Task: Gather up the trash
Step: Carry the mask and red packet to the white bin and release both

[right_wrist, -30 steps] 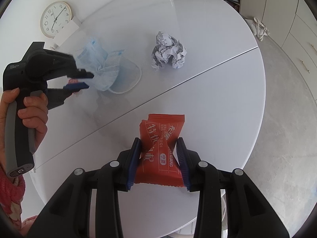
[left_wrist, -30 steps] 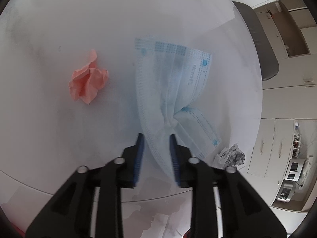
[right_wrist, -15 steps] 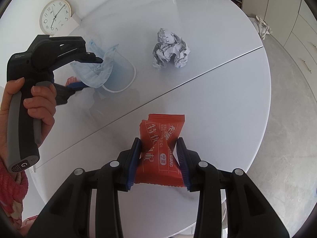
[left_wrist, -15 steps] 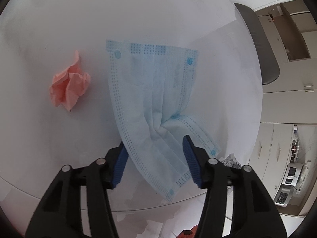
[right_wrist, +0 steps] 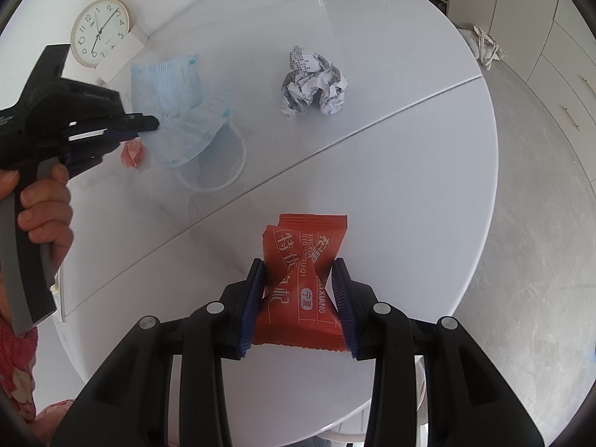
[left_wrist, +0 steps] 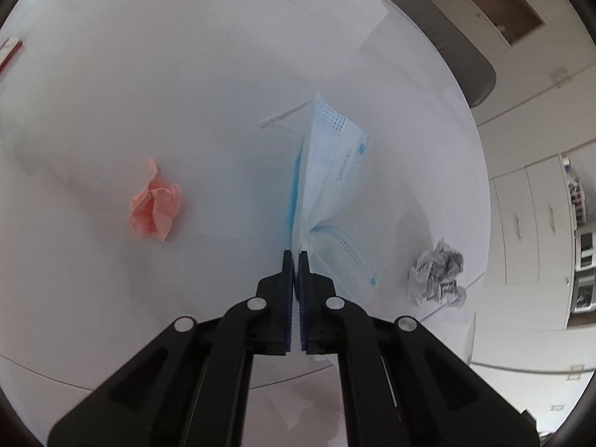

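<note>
Four pieces of trash in view: one blue face mask (left_wrist: 331, 182), one red snack wrapper (right_wrist: 303, 279), one crumpled pink paper (left_wrist: 155, 206), one crumpled printed paper ball (left_wrist: 436, 277). Two grippers. Left gripper (left_wrist: 296, 257), jaws pressed together, pinching the mask at a bunched fold; the mask hangs folded over the white round table (right_wrist: 409, 171), long axis running away from the jaws, one ear loop (right_wrist: 223, 171) drooping toward the tabletop. Right gripper (right_wrist: 300, 290), jaws pinching the wrapper across its twisted middle, wrapper's long axis pointing forward along the fingers, above the table's near half. Pink paper and printed ball lie on the table, well apart, either side of the mask. One wall clock (right_wrist: 100, 31) stands at the far edge.
</note>
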Available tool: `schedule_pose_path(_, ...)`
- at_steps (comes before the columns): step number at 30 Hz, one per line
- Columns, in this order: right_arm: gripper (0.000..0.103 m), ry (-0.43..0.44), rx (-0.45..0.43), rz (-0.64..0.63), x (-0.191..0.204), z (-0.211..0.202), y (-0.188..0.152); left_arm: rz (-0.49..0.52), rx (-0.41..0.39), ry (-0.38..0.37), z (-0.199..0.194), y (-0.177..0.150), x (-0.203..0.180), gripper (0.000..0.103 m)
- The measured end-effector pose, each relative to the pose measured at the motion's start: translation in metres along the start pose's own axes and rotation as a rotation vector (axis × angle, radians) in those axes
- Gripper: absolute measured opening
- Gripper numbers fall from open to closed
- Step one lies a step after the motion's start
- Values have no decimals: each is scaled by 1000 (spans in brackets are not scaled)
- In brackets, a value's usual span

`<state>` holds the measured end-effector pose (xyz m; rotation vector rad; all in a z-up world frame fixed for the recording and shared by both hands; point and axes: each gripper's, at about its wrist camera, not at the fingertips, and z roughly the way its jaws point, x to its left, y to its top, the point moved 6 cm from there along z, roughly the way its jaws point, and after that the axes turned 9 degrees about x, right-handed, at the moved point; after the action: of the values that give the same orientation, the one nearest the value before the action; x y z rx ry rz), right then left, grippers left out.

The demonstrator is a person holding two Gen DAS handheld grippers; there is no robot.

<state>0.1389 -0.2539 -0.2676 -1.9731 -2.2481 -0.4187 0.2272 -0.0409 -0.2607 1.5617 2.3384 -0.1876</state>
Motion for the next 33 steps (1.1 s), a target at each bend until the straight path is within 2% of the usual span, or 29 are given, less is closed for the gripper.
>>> schedule_pose_path(5,38,-10,-8,24,-1,-10,-29,175,16,13,-26,-44,-6,2)
schedule_pose_path(10,38,-22,-22,75,-8,-27,-82,382,25,-53,-58,-109,-20,2)
schedule_pose_path(13,38,-31,-18,126,-18,-30,-117,513,38,-68,-72,-153,-29,2)
schedule_pose_path(19,38,-46,49,240,-51,4,-180,690,119,-117,-74,-236,-50,2)
schedule_pose_path(24,41,-75,122,257,-67,51,-207,788,148,-99,-64,-276,-66,3)
schedule_pose_path(25,45,-71,133,261,-69,59,-211,796,149,-90,-64,-280,-67,3)
schedule_pose_path(27,74,-51,144,269,-71,72,-216,804,160,-76,-59,-286,-74,2)
schedule_pose_path(33,91,-65,151,290,-86,72,-231,853,166,-14,-45,-309,-87,3)
